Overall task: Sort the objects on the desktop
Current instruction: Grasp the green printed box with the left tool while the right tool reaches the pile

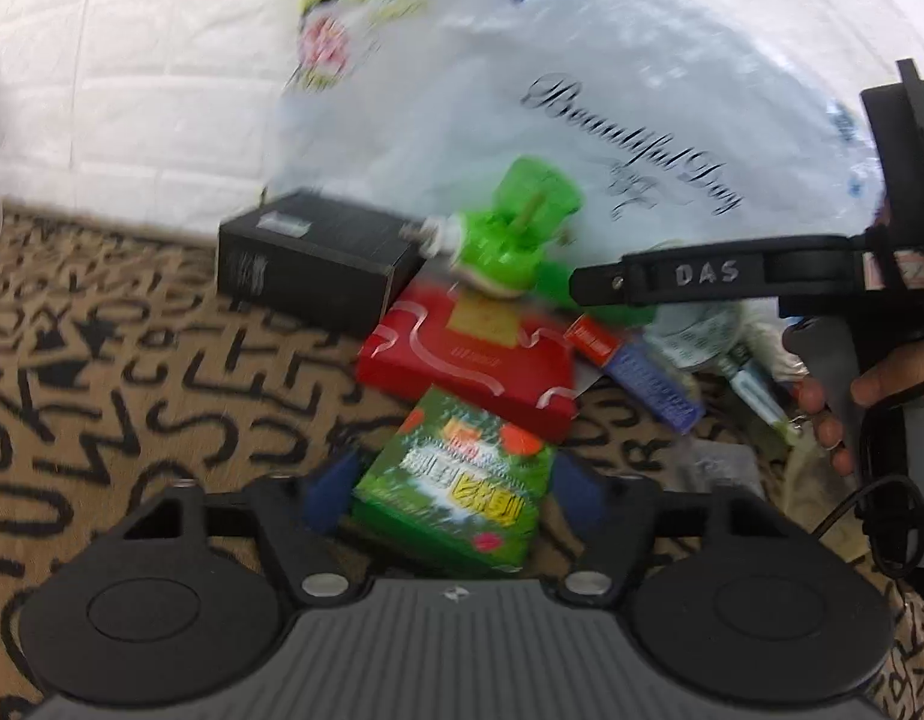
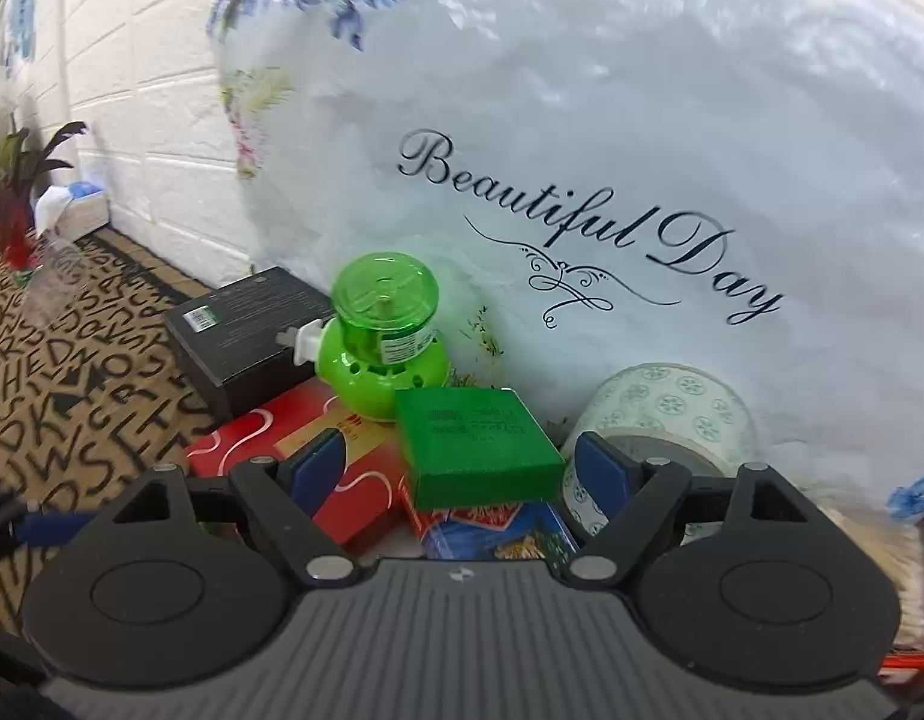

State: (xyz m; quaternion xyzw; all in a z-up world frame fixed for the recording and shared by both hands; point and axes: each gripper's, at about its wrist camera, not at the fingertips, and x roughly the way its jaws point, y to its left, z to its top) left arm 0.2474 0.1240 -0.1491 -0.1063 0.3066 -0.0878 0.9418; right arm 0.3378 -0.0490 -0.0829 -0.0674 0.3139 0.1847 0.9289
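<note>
Green printed box (image 1: 456, 498) between your left gripper (image 1: 453, 495) fingers, contact unclear, your right gripper (image 2: 459, 471) fingers apart around solid green box (image 2: 480, 450), not gripping, no container open.

White brick wall, lettered cloth on the tabletop

A white-painted brick wall (image 2: 132, 138) runs behind the tabletop (image 1: 102, 372), which is covered in tan cloth printed with black letters. At nine o'clock in the right wrist view stand a dark-leaved plant (image 2: 18, 180) and a white tissue box (image 2: 72, 204) against the wall. Light is bright and even.
</note>
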